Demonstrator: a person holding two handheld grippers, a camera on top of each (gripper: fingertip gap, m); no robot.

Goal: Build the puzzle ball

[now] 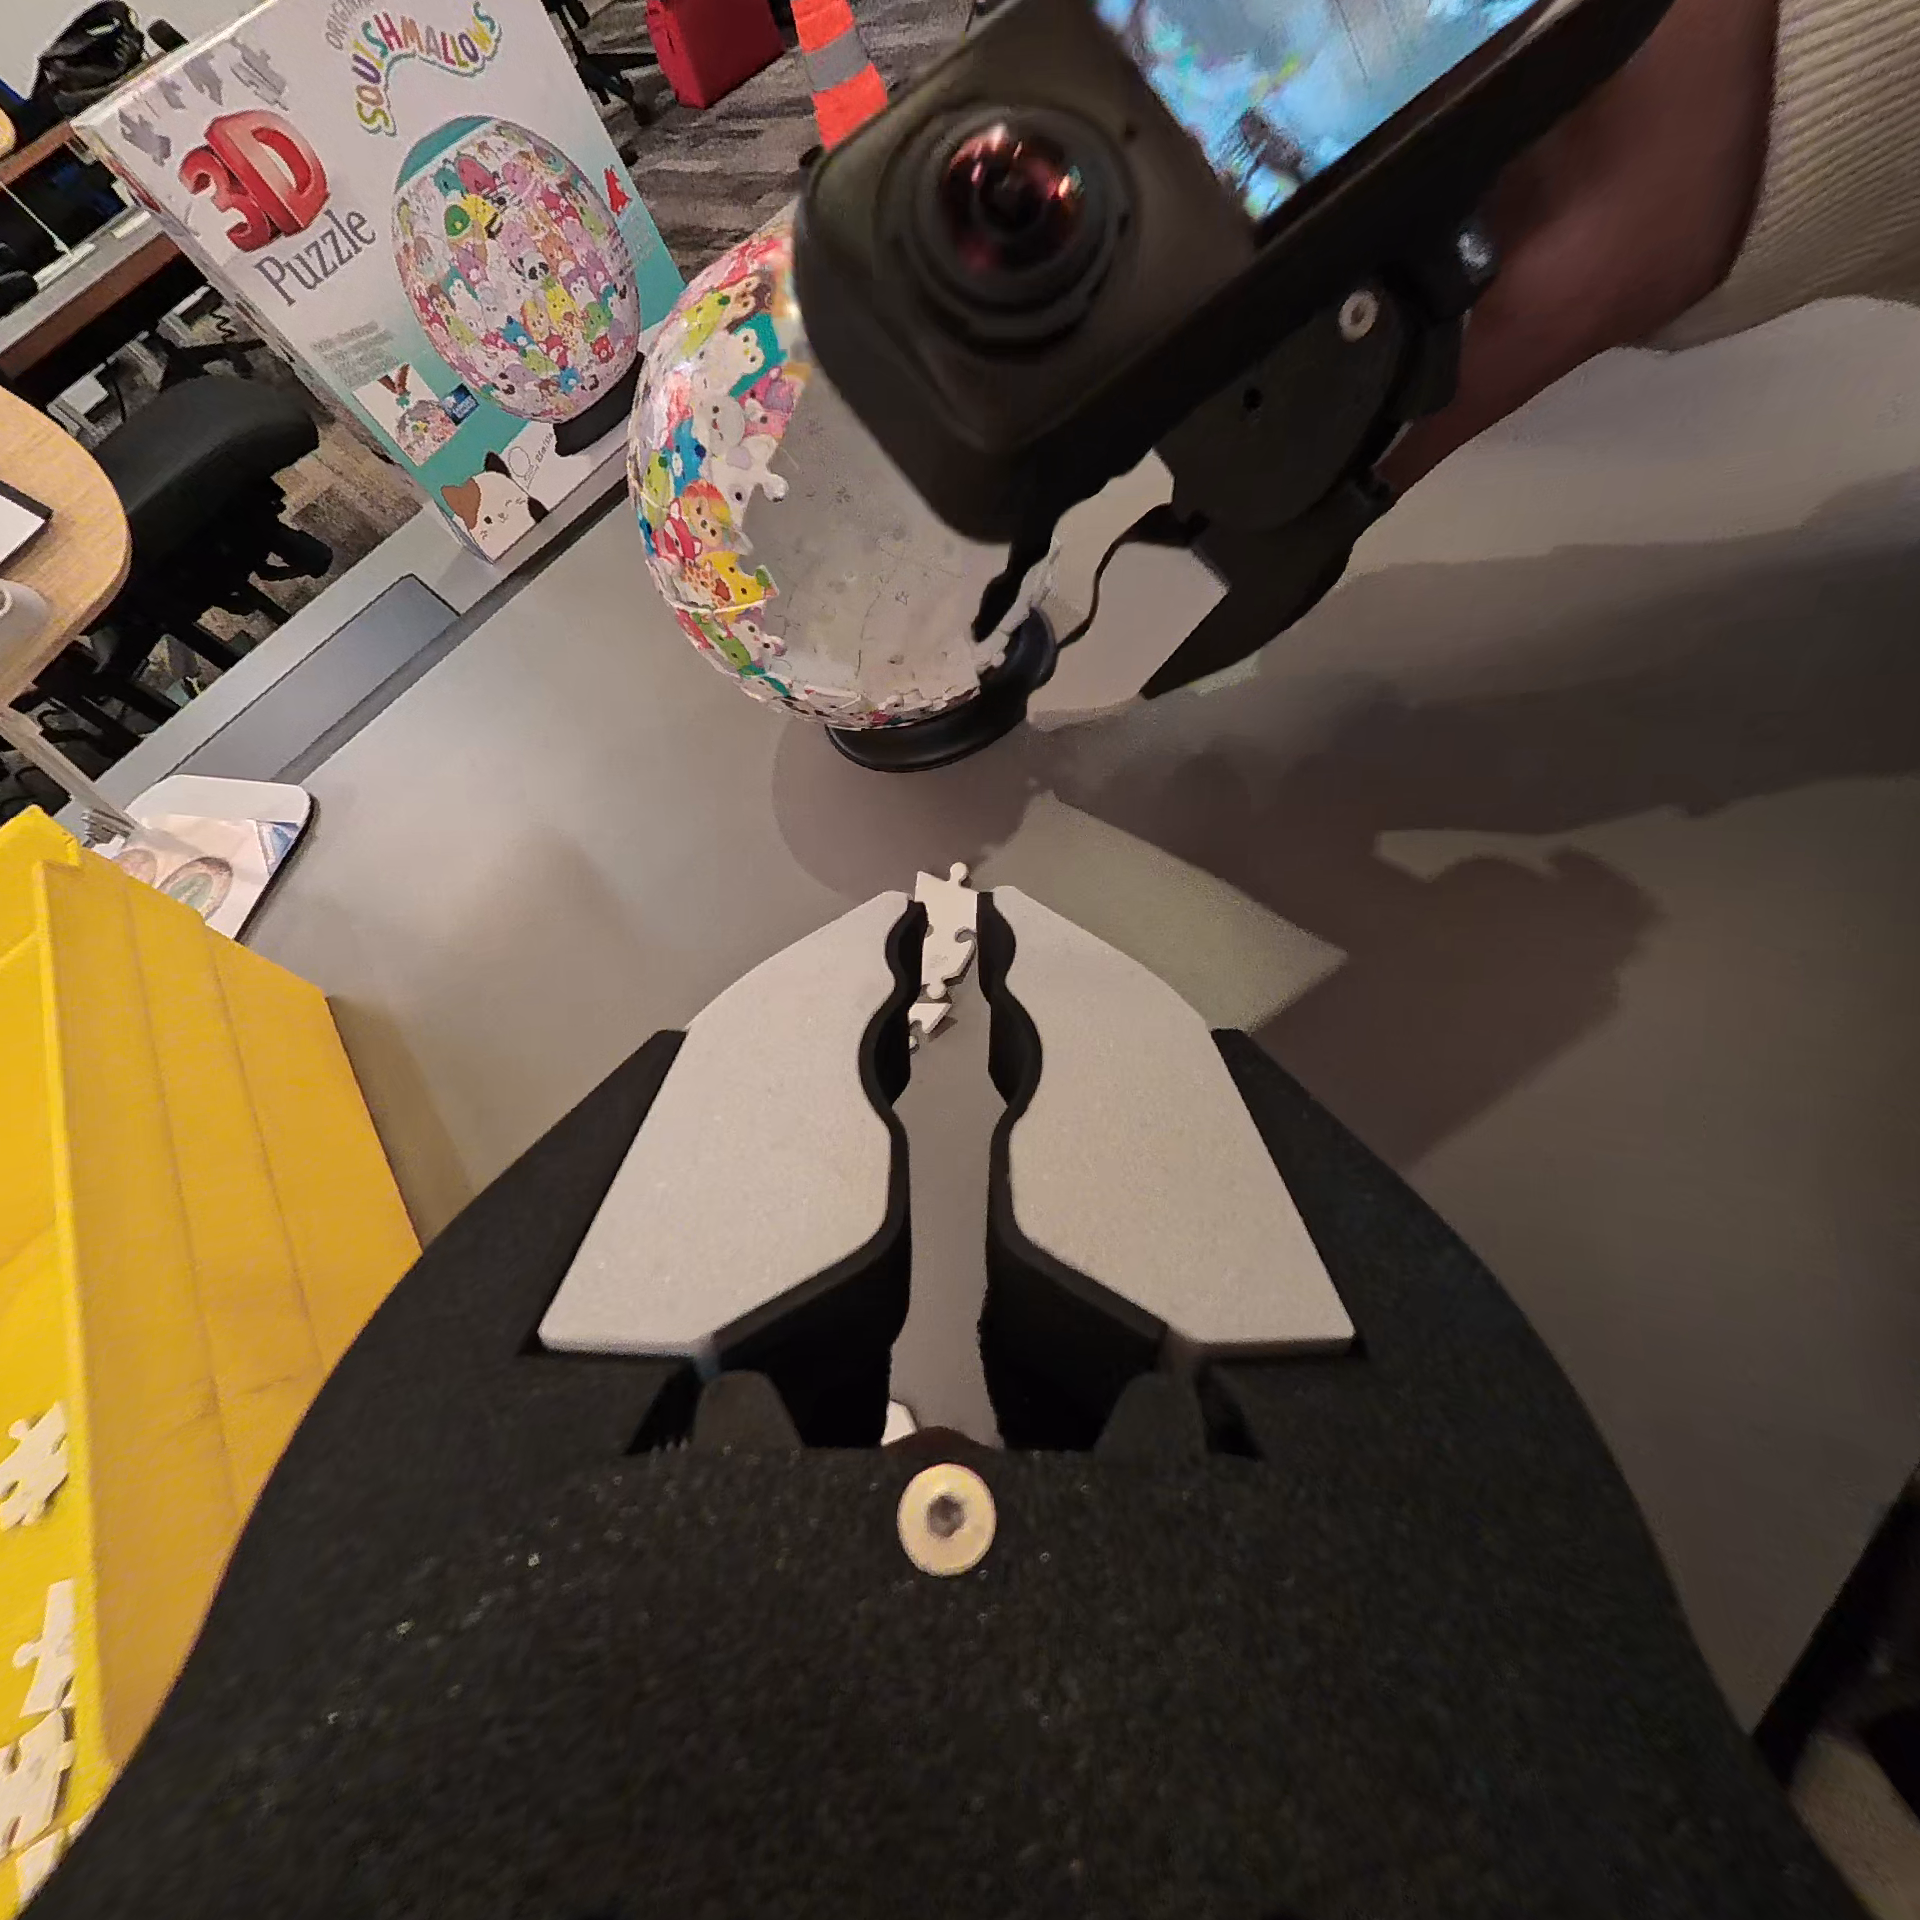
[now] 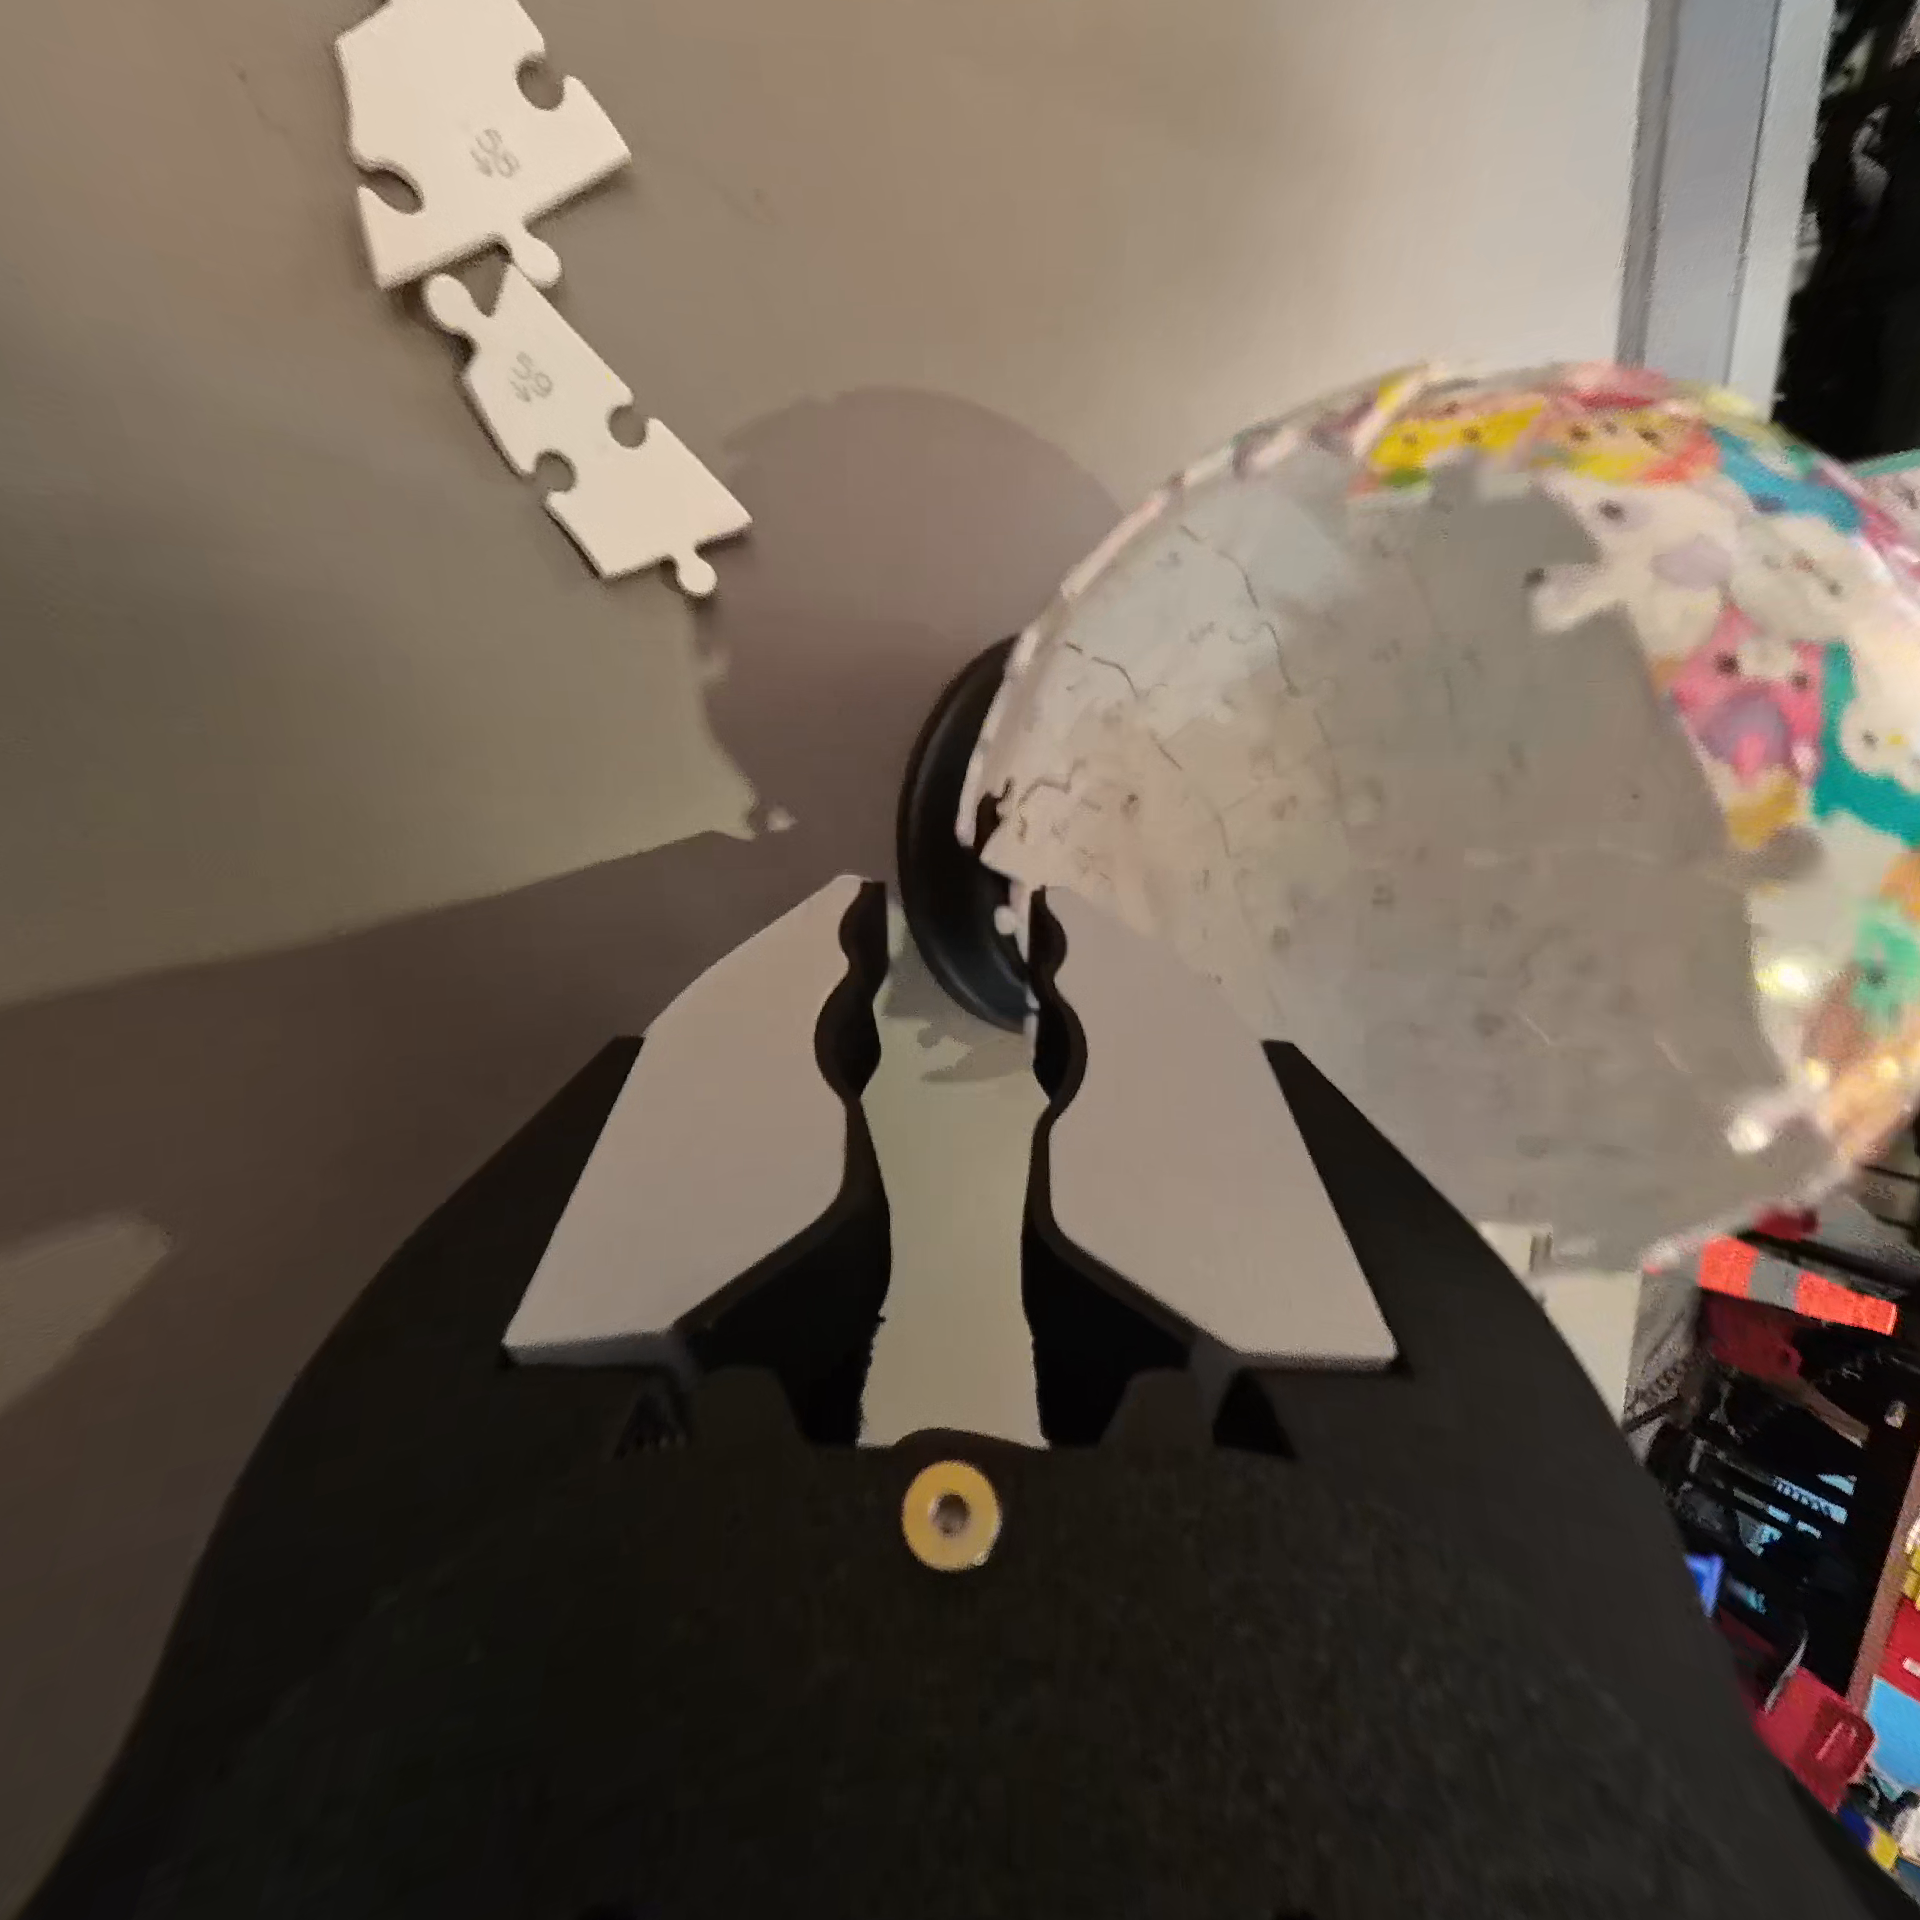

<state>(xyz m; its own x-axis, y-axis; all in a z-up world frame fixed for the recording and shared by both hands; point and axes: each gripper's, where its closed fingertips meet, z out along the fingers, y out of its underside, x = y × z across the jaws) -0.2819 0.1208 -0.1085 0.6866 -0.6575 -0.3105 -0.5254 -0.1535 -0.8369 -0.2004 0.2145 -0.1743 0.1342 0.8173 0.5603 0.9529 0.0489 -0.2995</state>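
We see the left gripper [image 1: 948,914] with its jaws drawn almost together over two white puzzle pieces [image 1: 945,951] lying on the grey table [image 1: 582,790]; the narrow gap at the tips frames one piece, but we cannot tell whether the fingers actually pinch it or only hover above it. In the right wrist view the same pair lies face down at the upper left, the squarer piece [image 2: 473,135] and the longer piece [image 2: 592,436] touching end to end.

The right gripper [image 2: 951,899] has its jaws parted, with nothing clamped between them. Its tips sit at the black ring stand [image 2: 951,821], just at the lower edge of the puzzle ball [image 2: 1403,790], and one finger [image 1: 1003,592] appears to touch the ball's rim there.

The puzzle ball [image 1: 727,499] stands on that stand in the middle of the table, farther off than the loose pieces. It is only partly built: a colourful shell on its left side, with the white inner faces of the pieces showing through the open right side.

Beyond it to the left stands the puzzle box [image 1: 416,239], upright. A yellow bin [image 1: 156,1195] sits near left, with white pieces [image 1: 36,1683] in it. A hand [image 1: 1621,218] holds the right gripper from the upper right.
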